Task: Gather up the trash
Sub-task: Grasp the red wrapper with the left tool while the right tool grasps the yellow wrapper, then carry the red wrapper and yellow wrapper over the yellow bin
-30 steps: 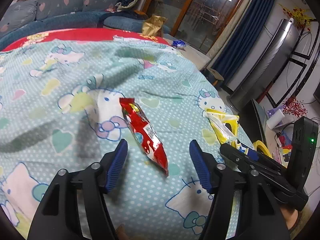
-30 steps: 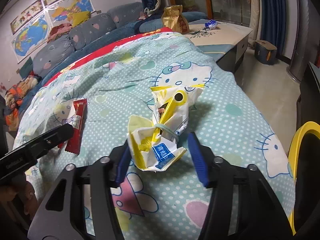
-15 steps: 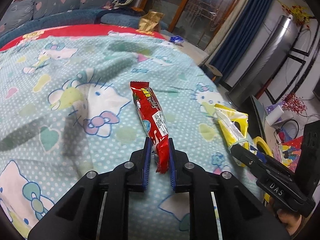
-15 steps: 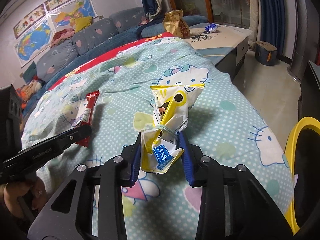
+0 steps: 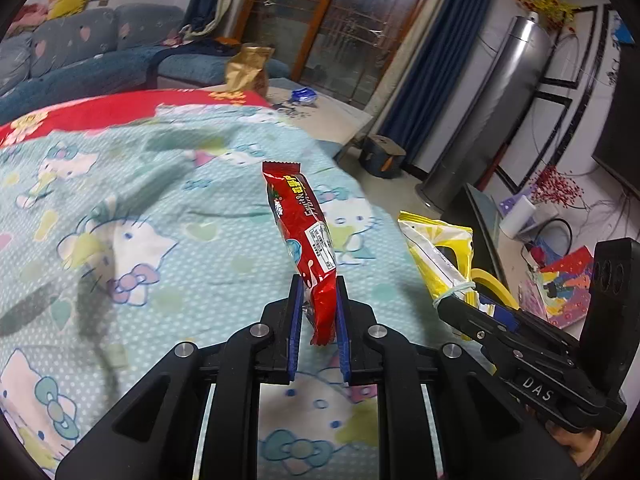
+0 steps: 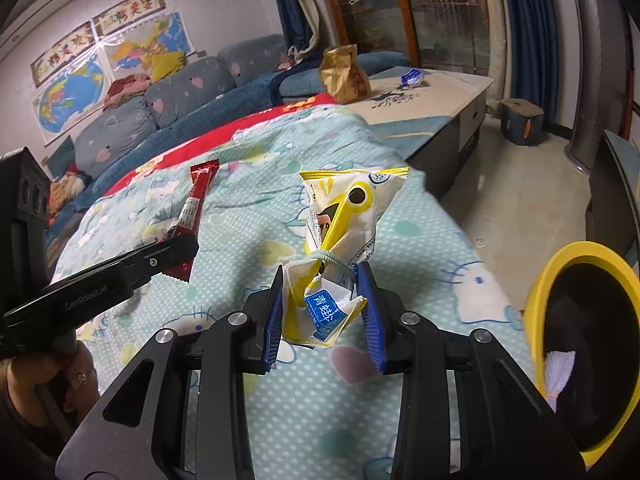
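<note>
My left gripper (image 5: 318, 308) is shut on the lower end of a long red snack wrapper (image 5: 300, 224), which stands up off the cartoon-cat bedspread (image 5: 140, 220). My right gripper (image 6: 322, 300) is shut on the crumpled bottom of a yellow and white snack bag (image 6: 344, 216) tied with a rubber band, also lifted clear of the bedspread (image 6: 248, 248). In the right wrist view the red wrapper (image 6: 196, 208) and left gripper (image 6: 176, 248) show at the left. In the left wrist view the yellow bag (image 5: 440, 256) and right gripper (image 5: 472, 312) show at the right.
A yellow-rimmed bin (image 6: 580, 320) with a dark liner stands at the bed's right edge. Beyond the bed are a low table (image 6: 432, 92) with a gold bag (image 6: 344, 76), a blue sofa (image 6: 180, 96), a dark stool (image 6: 520, 120) and bare floor (image 6: 520, 184).
Both grippers went from open around their wrappers to shut on them, then lifted them off the bedspread. The red wrapper now stands more upright.
</note>
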{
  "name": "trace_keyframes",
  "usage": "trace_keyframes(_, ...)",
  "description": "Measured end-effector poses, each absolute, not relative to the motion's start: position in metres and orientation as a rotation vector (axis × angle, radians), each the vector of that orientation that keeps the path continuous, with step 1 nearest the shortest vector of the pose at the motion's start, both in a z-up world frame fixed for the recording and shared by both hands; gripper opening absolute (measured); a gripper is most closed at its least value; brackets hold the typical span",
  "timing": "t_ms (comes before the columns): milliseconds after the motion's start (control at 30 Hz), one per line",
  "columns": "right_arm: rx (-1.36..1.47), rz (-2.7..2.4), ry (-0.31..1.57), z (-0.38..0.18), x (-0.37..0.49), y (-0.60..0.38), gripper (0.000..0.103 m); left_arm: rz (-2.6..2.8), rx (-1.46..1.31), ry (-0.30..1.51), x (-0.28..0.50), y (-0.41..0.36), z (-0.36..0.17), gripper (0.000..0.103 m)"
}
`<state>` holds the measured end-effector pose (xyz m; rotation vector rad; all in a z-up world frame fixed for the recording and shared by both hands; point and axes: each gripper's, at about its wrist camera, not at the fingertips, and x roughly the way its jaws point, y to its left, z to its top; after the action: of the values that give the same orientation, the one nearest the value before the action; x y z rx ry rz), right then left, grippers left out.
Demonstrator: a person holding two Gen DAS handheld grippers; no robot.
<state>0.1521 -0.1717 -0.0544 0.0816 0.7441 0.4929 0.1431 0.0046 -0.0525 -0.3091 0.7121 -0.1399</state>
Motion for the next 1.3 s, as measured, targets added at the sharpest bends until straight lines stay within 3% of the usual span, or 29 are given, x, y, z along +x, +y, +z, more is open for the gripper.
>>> trace_keyframes(1300, 0.138, 0.217, 0.707, -0.043, 0.139, -0.295, 0.028, -0.372, -0.197, 0.674, 0.144, -0.079, -0.026, 0.015)
